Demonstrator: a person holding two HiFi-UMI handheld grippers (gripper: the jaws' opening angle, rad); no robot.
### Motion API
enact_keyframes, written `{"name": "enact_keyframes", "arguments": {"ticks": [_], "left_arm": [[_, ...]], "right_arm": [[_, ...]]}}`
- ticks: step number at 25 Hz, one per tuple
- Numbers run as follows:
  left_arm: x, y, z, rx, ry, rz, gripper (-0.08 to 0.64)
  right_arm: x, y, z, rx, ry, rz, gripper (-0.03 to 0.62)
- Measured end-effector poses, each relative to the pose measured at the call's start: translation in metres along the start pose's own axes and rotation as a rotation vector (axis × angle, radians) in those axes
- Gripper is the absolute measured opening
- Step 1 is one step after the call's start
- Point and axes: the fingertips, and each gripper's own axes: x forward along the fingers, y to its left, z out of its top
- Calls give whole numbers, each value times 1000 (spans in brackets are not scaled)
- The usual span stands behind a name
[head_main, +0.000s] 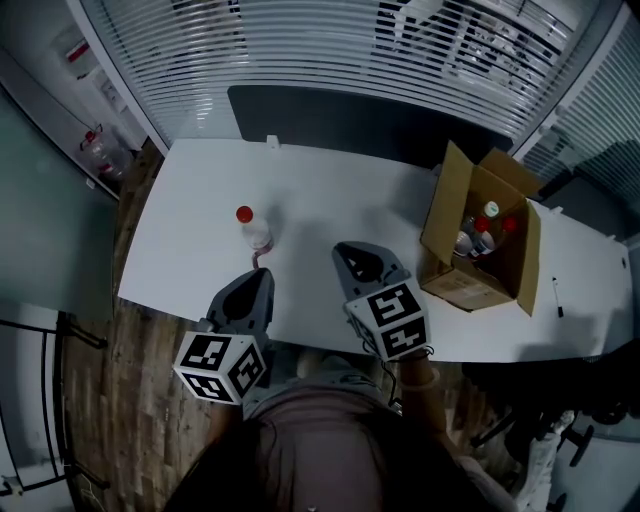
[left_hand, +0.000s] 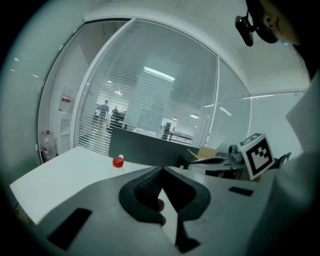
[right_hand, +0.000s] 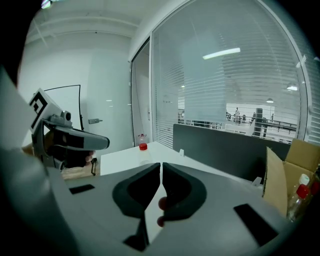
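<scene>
While you hold both low at desk (head_main: 330, 185) front edge: left hand-held gripper (head_main: 262, 272) pressed together, empty, tips just short of upright red-capped bottle (head_main: 254, 232), probably stood there for reach. Right hand-held gripper (head_main: 352, 252) likewise pressed together, empty. Open cardboard box (head_main: 452, 215) of bottles stands to its right.

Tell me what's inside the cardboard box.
Several bottles stand in the box, with red and white caps showing. Their lower parts and the box floor are hidden by its walls.
</scene>
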Motion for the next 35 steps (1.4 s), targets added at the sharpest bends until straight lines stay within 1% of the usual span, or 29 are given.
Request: {"name": "enact_keyframes", "arguments": {"ticks": [9, 16, 22, 28, 35], "left_arm": [[5, -26, -4, 17, 0, 5, 8], [8, -53, -8, -2, -20, -35, 8], [16, -85, -17, -2, -11, -78, 8], [31, -118, -27, 12, 15, -124, 8], [52, -164, -38, 38, 40, -210, 8]], "right_arm": [[-25, -7, -8, -4, -5, 12, 35], [-52, -19, -12, -2, -21, -11, 35], [-80, -35, -25, 1, -20, -40, 35], [-109, -58, -49, 14, -3, -91, 35], [-151, -91, -73, 45, -9, -179, 35]]}}
